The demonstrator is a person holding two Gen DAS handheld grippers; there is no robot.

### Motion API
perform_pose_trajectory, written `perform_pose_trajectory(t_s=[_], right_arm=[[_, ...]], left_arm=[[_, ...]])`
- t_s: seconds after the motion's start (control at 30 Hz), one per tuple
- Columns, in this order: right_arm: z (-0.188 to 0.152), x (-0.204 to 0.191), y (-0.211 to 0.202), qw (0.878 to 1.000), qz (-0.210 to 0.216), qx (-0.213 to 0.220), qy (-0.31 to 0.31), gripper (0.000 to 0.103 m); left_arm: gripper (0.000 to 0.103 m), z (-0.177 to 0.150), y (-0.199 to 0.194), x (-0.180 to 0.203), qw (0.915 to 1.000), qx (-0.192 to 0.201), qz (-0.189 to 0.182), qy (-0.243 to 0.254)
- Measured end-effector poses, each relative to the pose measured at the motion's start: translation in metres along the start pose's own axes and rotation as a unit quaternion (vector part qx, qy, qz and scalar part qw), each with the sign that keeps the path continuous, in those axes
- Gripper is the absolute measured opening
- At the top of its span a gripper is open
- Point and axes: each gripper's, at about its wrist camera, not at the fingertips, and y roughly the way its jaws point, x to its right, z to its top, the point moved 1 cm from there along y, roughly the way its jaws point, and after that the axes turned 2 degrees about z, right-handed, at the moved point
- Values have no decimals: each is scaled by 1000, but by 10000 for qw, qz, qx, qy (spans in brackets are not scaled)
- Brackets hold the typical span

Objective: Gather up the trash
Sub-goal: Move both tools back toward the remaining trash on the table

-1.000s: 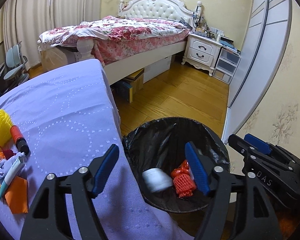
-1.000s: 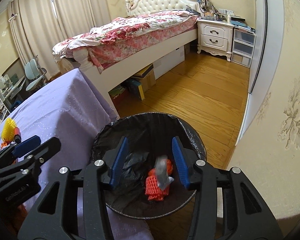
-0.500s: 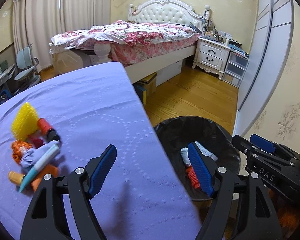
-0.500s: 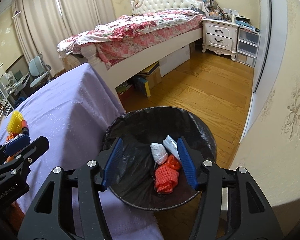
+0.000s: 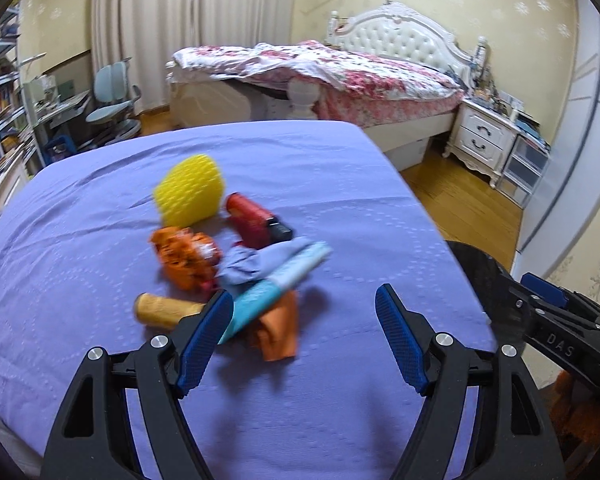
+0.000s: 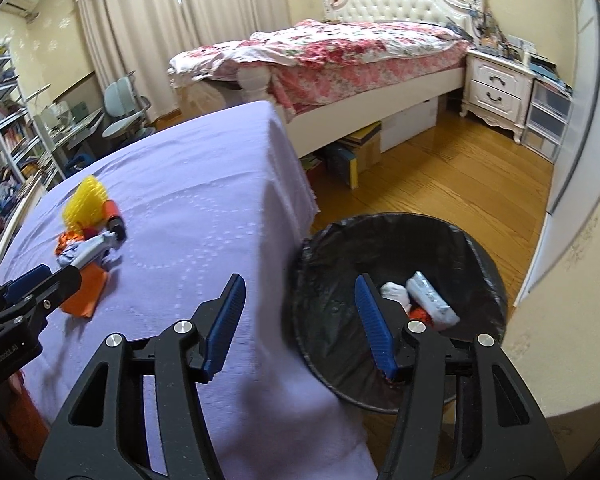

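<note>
**Both grippers empty, heading back to the pile**

My left gripper (image 5: 304, 344) hangs over the purple tablecloth (image 5: 80, 240) with its jaws spread and nothing between them. My right gripper (image 6: 300, 324) is empty too; its jaws have just been opening, and it sits over the table's right edge beside the black-lined bin (image 6: 480, 248), which stands on the floor to the right.

The remaining trash lies in one heap left of centre on the cloth, just ahead of my left gripper. I count seven pieces there, though the blur makes that a rough count:

- one yellow spiky foam net (image 5: 190, 190), farthest away
- one red cylinder with a black cap (image 5: 252, 220)
- one crumpled orange wrapper (image 5: 184, 258)
- one crumpled pale-blue scrap (image 5: 244, 266)
- one teal-and-white tube (image 5: 276, 284)
- one tan roll (image 5: 162, 310), nearest left
- one folded orange paper (image 5: 280, 332), nearest

In the bin I make out three items: two white, one orange-red.

I expect all of it to be light. The net and wrappers are soft and should crush, so I'd pinch their bulk. The tube looks slick; I'd grip across its middle. The cylinder and roll seem stiff and may roll, so I'd take them across the body.
</note>
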Motion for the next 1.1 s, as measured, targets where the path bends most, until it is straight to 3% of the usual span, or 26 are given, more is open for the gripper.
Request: perform_pose_trajectory(t_s=[0.7,1.1], right_arm=[[6,-127,17,9922,849,-257,-877,56],[0,-178,27,9863,1000,-431,-1235,57]], left_arm=[[74,-29,-10,-115,9926,-164,629,-1024],[74,-38,-9,-134,9903,-245,629,-1214]])
